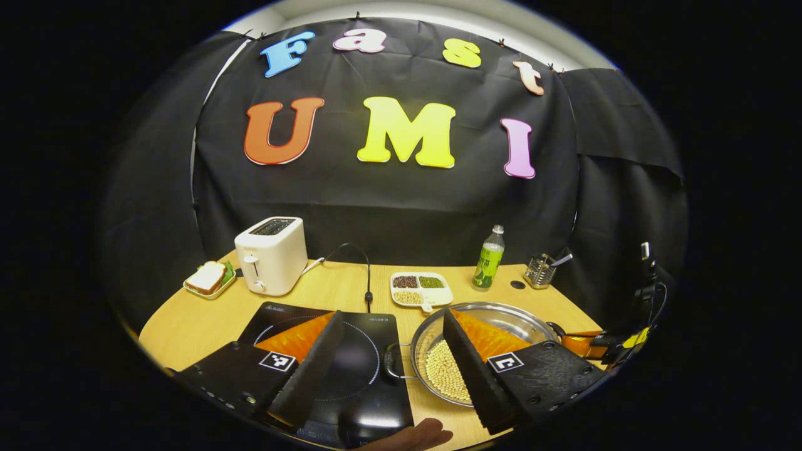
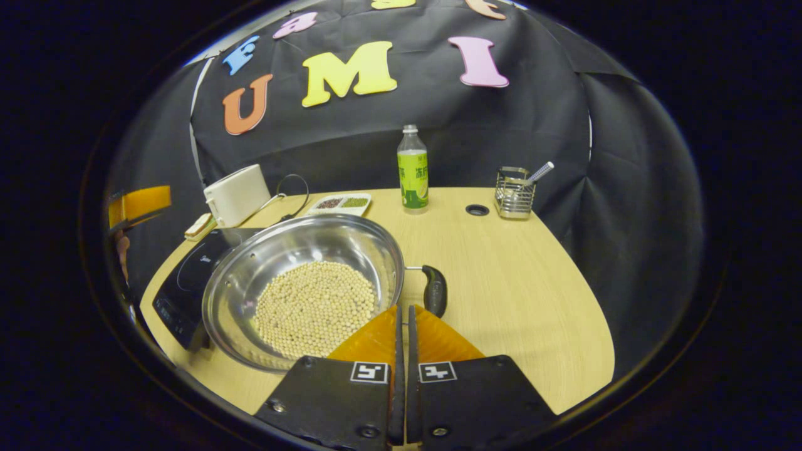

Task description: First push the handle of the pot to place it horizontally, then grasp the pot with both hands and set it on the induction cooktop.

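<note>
A steel pot (image 1: 501, 311) (image 2: 301, 228) holding pale beans (image 2: 316, 307) stands on the wooden table, just right of the black induction cooktop (image 1: 357, 366) (image 2: 188, 275). My left gripper (image 1: 392, 314) is open wide; one finger hangs over the cooktop and the other over the pot, with the pot's dark left handle (image 1: 393, 362) between them. My right gripper (image 2: 401, 308) is shut, its tips at the pot's near rim beside the right handle (image 2: 434, 290). The right gripper (image 1: 601, 341) also appears at the pot's far side in the left gripper view.
At the back of the table stand a white toaster (image 1: 270, 254), a sandwich plate (image 1: 208, 279), a divided grain dish (image 1: 421, 288), a green bottle (image 2: 412, 169) and a wire utensil holder (image 2: 515, 191). A hand (image 1: 413, 435) shows at the near edge.
</note>
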Action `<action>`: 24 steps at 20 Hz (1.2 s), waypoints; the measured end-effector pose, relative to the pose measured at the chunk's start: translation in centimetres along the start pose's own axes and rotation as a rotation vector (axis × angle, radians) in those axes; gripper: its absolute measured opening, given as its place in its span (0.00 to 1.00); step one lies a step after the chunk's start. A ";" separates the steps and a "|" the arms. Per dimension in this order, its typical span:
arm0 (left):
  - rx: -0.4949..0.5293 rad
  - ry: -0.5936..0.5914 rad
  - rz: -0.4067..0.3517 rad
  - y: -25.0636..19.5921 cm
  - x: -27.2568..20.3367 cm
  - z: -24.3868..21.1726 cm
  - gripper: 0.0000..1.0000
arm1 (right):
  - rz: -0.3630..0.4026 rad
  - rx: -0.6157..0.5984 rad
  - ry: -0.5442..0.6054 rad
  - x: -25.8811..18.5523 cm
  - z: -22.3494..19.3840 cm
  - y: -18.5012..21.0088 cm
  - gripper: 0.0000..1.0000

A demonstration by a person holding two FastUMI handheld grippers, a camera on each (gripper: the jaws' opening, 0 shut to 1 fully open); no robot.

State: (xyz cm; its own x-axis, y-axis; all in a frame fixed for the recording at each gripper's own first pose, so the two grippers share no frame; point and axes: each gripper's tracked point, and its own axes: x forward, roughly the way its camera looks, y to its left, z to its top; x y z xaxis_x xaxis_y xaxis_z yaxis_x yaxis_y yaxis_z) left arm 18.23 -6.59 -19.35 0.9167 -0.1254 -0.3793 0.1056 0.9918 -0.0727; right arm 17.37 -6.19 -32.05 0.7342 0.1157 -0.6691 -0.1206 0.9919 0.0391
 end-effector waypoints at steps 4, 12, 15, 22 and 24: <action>0.012 0.078 -0.007 -1.0 2.0 -2.5 0.95 | -0.004 0.013 -0.022 0.7 1.6 -0.7 0.12; 0.031 0.161 -0.019 -1.8 4.7 -5.3 0.96 | -0.029 0.017 -0.017 3.4 1.9 -1.4 0.80; 0.018 0.195 -0.041 -2.3 5.6 -6.6 0.96 | -0.064 0.025 0.012 4.7 1.1 -2.3 0.81; 0.015 0.309 -0.034 -2.0 6.6 -9.4 0.95 | -0.057 0.036 0.005 5.8 0.9 -2.1 0.82; -0.002 0.348 -0.026 -1.5 7.3 -10.3 0.82 | -0.045 0.044 0.001 5.8 0.8 -1.8 0.80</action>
State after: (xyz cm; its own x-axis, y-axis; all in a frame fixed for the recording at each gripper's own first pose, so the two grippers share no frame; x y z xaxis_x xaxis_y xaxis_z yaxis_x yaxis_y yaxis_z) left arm 20.79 -9.30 -31.50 0.7273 -0.1521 -0.6692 0.1260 0.9882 -0.0876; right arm 22.36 -7.24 -35.43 0.7375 0.0707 -0.6716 -0.0575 0.9975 0.0418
